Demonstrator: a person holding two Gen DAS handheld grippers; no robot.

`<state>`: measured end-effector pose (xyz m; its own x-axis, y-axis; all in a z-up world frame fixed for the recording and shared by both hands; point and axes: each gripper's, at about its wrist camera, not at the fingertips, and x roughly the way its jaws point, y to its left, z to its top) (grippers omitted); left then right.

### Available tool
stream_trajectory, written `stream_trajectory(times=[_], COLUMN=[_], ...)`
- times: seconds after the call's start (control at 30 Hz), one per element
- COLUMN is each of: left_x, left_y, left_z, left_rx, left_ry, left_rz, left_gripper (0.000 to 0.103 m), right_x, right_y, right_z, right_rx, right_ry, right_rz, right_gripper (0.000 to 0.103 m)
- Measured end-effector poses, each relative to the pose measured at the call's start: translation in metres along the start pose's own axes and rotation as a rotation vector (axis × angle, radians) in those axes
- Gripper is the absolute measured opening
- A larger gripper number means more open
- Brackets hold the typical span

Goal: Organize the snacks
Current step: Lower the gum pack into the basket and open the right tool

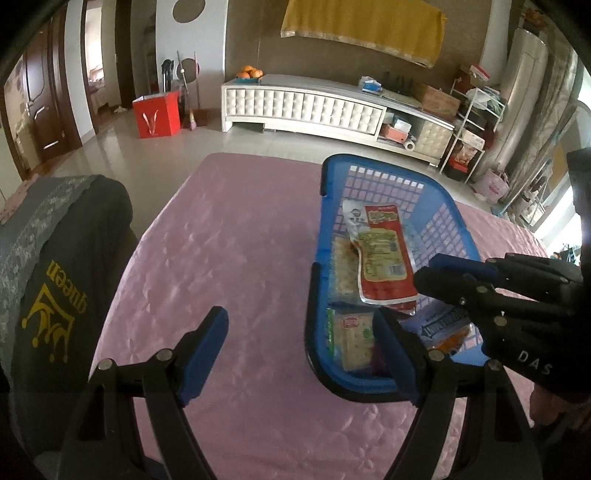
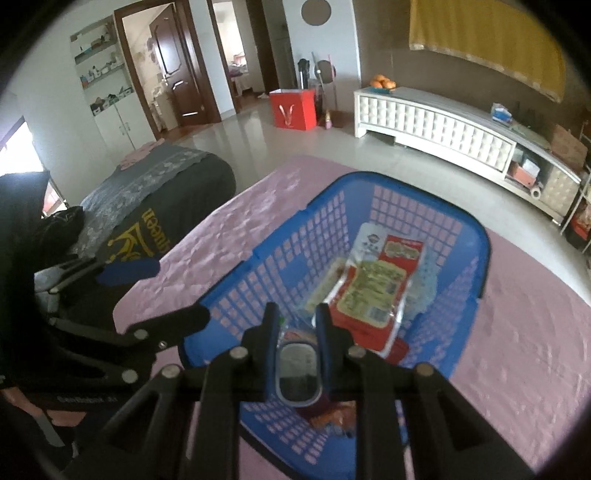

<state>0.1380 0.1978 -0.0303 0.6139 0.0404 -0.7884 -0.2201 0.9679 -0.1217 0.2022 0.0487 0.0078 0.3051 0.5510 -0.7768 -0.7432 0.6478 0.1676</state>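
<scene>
Spread wide and empty, my left fingers [image 1: 295,354] straddle the blue basket's [image 1: 317,266] near rim, while my right fingers [image 2: 297,325], clenched, angle down over its snack packets [image 2: 369,291].

A red gift bag [image 1: 157,114] is standing on the floor at ten o'clock, oranges [image 1: 250,72] are sitting on the white cabinet [image 1: 317,105] (twelve o'clock), and a yellow cloth [image 1: 364,26] is hanging above.
</scene>
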Motion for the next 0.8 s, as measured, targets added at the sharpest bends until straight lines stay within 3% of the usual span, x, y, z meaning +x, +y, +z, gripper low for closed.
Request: stream_trajectory(times=[0.1, 0.2, 0.57, 0.6, 0.63, 0.7, 0.8], left_x=[0.004, 0.009, 0.012, 0.012, 0.011, 0.010, 0.007], left_y=[0.003, 0.003, 0.001, 0.001, 0.000, -0.001, -0.005], left_z=[0.000, -0.002, -0.007, -0.008, -0.008, -0.008, -0.008], left_rx=[-0.009, -0.004, 0.003, 0.002, 0.002, 0.001, -0.001], left_ry=[0.005, 0.016, 0.026, 0.025, 0.025, 0.022, 0.017], left_rz=[-0.005, -0.007, -0.013, -0.016, -0.016, -0.018, -0.025], left_gripper=[0.079, 0.079, 0.079, 0.079, 0.079, 0.079, 0.079], right_x=[0.011, 0.027, 0.034, 0.032, 0.030, 0.024, 0.007], right_y=[-0.002, -0.006, -0.020, -0.021, -0.023, -0.023, -0.022], right_z=[0.001, -0.004, -0.014, -0.014, -0.013, -0.012, -0.011], right_rx=[0.044, 0.084, 0.137, 0.139, 0.141, 0.135, 0.103], right_ry=[-0.003, 0.049, 0.121, 0.116, 0.112, 0.099, 0.056], right_rz=[0.052, 0.070, 0.007, 0.002, 0.000, 0.018, -0.030], right_gripper=[0.024, 0.024, 0.024, 0.030, 0.044, 0.053, 0.064])
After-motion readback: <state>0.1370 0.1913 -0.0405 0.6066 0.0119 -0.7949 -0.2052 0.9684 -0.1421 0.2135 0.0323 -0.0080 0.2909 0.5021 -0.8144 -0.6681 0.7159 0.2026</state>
